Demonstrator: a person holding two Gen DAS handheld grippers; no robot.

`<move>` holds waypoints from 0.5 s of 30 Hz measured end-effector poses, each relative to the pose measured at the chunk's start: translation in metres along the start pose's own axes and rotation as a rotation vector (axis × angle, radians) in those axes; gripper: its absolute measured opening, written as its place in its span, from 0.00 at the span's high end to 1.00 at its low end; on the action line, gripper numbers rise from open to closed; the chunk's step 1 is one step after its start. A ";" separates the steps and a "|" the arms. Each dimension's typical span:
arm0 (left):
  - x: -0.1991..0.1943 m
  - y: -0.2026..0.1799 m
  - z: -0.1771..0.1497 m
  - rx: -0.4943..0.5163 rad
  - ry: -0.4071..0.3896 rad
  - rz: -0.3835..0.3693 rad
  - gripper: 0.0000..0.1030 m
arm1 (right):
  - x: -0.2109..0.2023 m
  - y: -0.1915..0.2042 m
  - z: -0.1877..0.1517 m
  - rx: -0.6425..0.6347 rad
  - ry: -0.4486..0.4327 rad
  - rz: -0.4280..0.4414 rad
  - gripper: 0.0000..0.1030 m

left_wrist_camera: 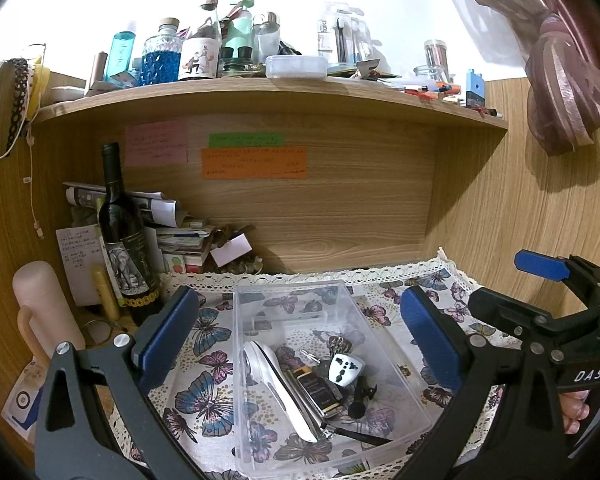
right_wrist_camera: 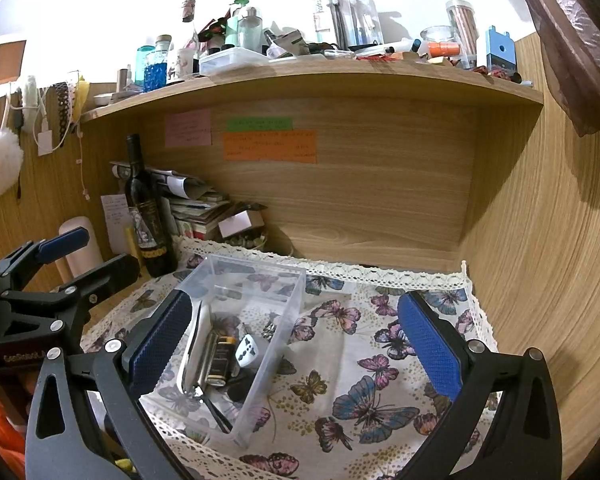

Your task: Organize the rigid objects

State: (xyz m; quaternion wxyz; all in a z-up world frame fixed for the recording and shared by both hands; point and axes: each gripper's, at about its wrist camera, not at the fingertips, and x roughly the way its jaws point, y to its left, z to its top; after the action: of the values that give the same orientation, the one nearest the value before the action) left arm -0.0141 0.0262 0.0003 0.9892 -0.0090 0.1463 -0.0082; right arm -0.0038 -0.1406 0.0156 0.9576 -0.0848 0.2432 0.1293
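**Both tongs released over filled box**

Nearest: my left gripper point(left_wrist_camera: 298, 340), jaws spread wide, empty, straddling the clear plastic box point(left_wrist_camera: 260, 300). Right gripper point(right_wrist_camera: 296, 336) likewise released, holding nothing, its left pad just beside the box wall. Box sits on the butterfly cloth point(right_wrist_camera: 364, 396); inside lie a white handheld device point(left_wrist_camera: 278, 388), a dark rectangular bottle point(left_wrist_camera: 318, 390) and a white plug adapter point(left_wrist_camera: 345, 368). Behind, a wine bottle point(left_wrist_camera: 124, 236) stands left; cluttered shelf point(left_wrist_camera: 260, 94) above.
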 end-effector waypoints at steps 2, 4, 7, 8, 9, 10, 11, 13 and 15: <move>0.000 0.000 0.000 0.000 0.001 -0.001 0.00 | 0.000 0.001 0.000 -0.002 -0.001 0.000 0.00; 0.000 0.000 0.000 0.000 -0.001 0.001 0.00 | 0.000 0.001 0.000 -0.004 -0.002 0.001 0.00; 0.000 0.000 0.000 0.001 0.000 0.001 0.00 | 0.000 0.000 0.000 -0.006 -0.002 0.004 0.00; 0.000 0.000 0.000 0.000 -0.001 0.001 0.00 | 0.000 -0.001 0.000 -0.007 -0.001 0.007 0.00; 0.000 0.000 0.000 -0.001 -0.001 0.001 0.00 | 0.000 -0.002 0.000 -0.007 -0.002 0.008 0.00; 0.000 0.000 0.000 -0.001 -0.001 0.001 0.00 | 0.000 -0.001 0.001 -0.006 -0.001 0.008 0.00; 0.000 0.000 0.000 -0.001 0.000 0.000 0.00 | 0.000 -0.001 0.001 -0.005 0.000 0.009 0.00; 0.000 0.001 0.000 -0.002 0.000 -0.002 0.00 | 0.000 -0.001 0.001 -0.007 0.001 0.010 0.00; 0.000 0.000 0.000 0.000 -0.001 0.001 0.00 | 0.000 0.001 0.001 -0.011 0.001 0.012 0.00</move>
State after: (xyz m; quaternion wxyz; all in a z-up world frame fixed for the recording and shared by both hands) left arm -0.0144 0.0265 0.0001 0.9892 -0.0089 0.1458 -0.0076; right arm -0.0034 -0.1398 0.0161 0.9561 -0.0887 0.2435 0.1365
